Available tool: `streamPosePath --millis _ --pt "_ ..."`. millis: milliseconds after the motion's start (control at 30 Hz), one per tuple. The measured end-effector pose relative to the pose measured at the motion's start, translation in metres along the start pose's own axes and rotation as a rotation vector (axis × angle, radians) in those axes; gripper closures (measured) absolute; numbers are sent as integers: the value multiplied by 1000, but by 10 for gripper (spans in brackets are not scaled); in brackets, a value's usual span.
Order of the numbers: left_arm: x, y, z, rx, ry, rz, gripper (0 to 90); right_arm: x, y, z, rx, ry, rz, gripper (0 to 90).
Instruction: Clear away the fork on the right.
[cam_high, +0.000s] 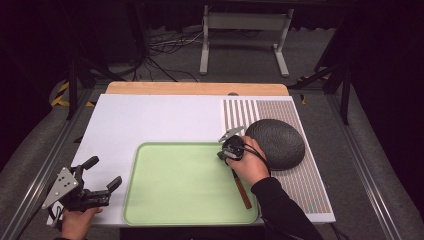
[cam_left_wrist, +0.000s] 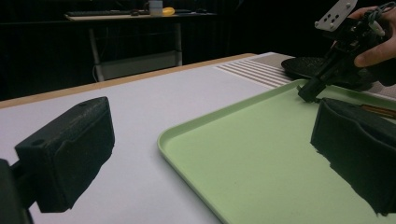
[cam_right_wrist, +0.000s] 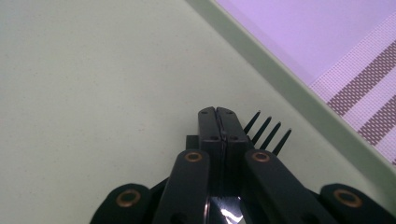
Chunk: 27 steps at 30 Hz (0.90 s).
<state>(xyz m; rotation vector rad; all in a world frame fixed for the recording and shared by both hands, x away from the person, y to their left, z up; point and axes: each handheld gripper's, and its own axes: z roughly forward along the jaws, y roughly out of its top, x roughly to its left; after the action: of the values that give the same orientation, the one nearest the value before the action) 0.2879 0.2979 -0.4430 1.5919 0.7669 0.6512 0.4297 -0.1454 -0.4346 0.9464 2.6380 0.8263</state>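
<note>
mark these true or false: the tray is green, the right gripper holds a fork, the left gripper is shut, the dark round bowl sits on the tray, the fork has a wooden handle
1. The tray is green. True.
2. The right gripper holds a fork. True: its jaws are closed on it.
3. The left gripper is shut. False: its jaws stand wide apart, with nothing between them.
4. The dark round bowl sits on the tray. False: it lies upside down on the striped mat, beside the tray.
5. The fork has a wooden handle. True: a brown handle shows in the high view.

text: none legible | labels: none | numbers: none | signs: none on any surface
</note>
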Motion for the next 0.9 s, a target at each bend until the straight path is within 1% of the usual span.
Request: streamPosePath --millis 167,367,433,567,900 --pt "0 0 0 1 -1 0 3 -5 -3 -2 7 -19 -3 900" --pt "0 0 0 0 0 0 3 -10 -7 -3 8 -36 20 900" --pt "0 0 0 1 0 0 3 -12 -8 -4 9 -40 19 900" --pt "0 0 0 1 0 0 3 -15 -10 -7 9 -45 38 900" --pt "0 0 0 2 -1 0 3 -23 -17 -12 16 -63 62 900"
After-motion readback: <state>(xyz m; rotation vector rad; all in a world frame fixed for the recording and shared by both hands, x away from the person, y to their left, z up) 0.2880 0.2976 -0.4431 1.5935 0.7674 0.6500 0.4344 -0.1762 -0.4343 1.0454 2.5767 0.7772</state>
